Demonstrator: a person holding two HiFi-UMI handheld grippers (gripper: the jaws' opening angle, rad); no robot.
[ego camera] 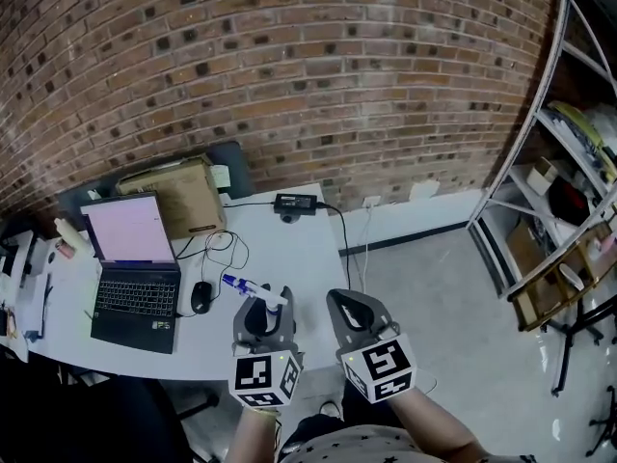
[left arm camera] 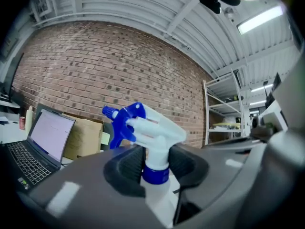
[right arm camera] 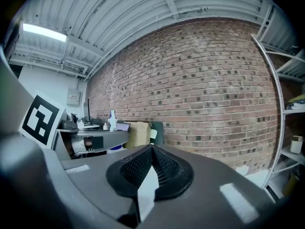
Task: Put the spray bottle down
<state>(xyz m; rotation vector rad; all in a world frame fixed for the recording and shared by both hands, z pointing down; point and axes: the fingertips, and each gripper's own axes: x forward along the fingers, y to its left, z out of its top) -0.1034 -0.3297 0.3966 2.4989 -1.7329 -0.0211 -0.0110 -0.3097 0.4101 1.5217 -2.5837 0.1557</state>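
Pads [left arm camera: 125,168] of your left gripper [left arm camera: 156,162] clamp the spray bottle [left arm camera: 155,128] at its neck, just above the white desk [ego camera: 299,249]. Your right gripper [right arm camera: 151,168] is pinched together, empty. Probably light, rigid, slick plastic; that neck hold suits.

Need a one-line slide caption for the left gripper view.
Left tongs grip a white plastic spray bottle by its neck; open black laptop and red brick wall behind.
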